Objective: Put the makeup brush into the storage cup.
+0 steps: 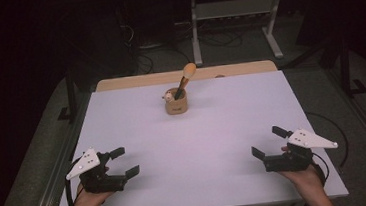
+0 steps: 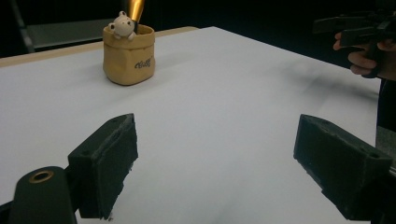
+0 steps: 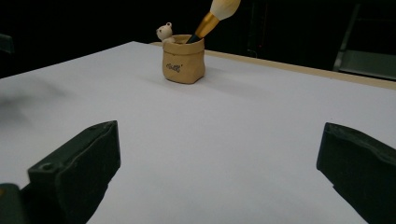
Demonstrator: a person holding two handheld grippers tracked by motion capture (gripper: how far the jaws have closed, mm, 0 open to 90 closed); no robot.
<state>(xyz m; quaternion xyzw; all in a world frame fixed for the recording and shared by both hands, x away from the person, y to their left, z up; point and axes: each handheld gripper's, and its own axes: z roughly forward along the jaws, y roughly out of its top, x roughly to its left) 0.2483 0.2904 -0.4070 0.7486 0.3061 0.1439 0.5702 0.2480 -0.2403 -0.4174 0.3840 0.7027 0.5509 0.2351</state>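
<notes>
A tan sack-shaped holder (image 1: 176, 103) (image 2: 128, 58) (image 3: 183, 59) stands at the far middle of the white table (image 1: 190, 147), with a small bear figure (image 2: 122, 24) (image 3: 164, 31) on its rim. A makeup brush (image 1: 185, 78) (image 3: 215, 15) leans out of it, bristle head up. My left gripper (image 1: 125, 161) (image 2: 215, 163) rests near the front left, open, with nothing between its jaws. My right gripper (image 1: 269, 141) (image 3: 215, 163) rests near the front right, likewise open and holding nothing. Both are far from the holder.
A wooden strip (image 1: 134, 81) runs along the table's far edge. Beyond it, a metal stand (image 1: 233, 13) and cables lie on the dark floor. The other hand with its gripper (image 2: 362, 32) shows at the upper right of the left gripper view.
</notes>
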